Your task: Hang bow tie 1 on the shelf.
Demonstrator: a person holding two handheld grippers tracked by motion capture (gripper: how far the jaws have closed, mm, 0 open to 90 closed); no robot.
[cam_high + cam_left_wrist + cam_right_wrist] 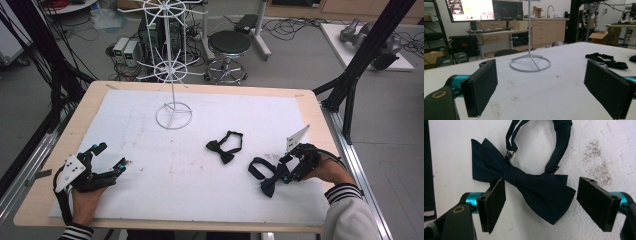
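Note:
A dark bow tie (266, 181) (536, 187) lies flat on the white mat at the right, its strap looped behind it. My right gripper (282, 170) (541, 205) points down over it. Its jaws stand apart on either side of the lower wing, the left pad at the wing's edge and the right pad clear of the cloth. A second bow tie (224, 146) (606, 60) lies near the middle of the mat. My left gripper (111, 156) (544, 87) rests low at the mat's left side, open, with nothing between its pads.
A white wire display stand (173, 115) (530, 63) rises from a ring base at the back centre of the white mat (150, 130). The wooden table's rim (80, 120) frames the mat. Black frame posts (350, 85) stand at the right.

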